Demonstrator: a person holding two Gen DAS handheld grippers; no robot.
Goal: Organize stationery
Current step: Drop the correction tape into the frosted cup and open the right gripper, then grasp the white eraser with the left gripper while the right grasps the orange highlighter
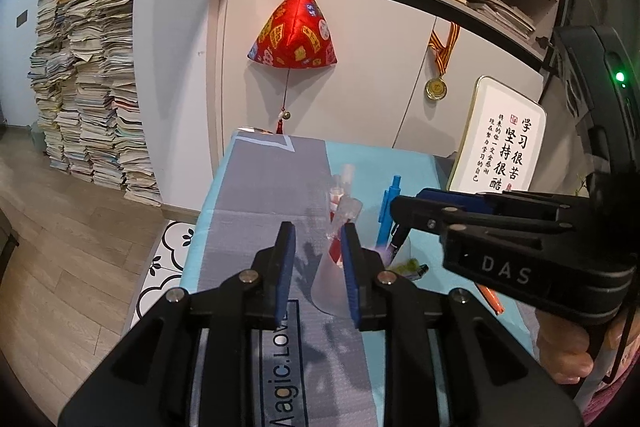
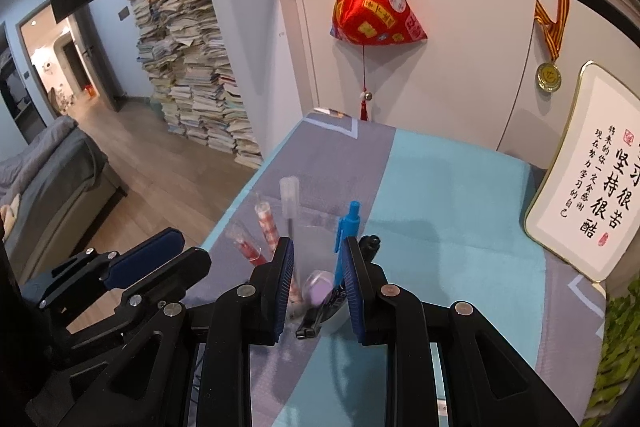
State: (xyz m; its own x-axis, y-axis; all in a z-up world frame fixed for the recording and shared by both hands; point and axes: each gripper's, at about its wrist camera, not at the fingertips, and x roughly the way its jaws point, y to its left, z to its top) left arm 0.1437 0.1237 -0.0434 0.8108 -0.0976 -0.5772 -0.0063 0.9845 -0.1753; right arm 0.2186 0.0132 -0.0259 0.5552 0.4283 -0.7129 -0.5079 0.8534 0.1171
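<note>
While perhaps clamped by right gripper point(image 2: 318, 283), clear cup point(image 2: 316, 267) of 5 pens.

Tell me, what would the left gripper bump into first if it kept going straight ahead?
Probably the clear pen cup: it stands right between and just ahead of the left gripper, with red-patterned pens sticking up from it. Depth is hard to judge.

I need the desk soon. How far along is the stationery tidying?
Mostly done: several pens, including the blue pen, stand in the clear cup. In hand: the left tool and the right tool flank that cup; grip unclear. Left: an orange pen lies on the cloth.
</note>
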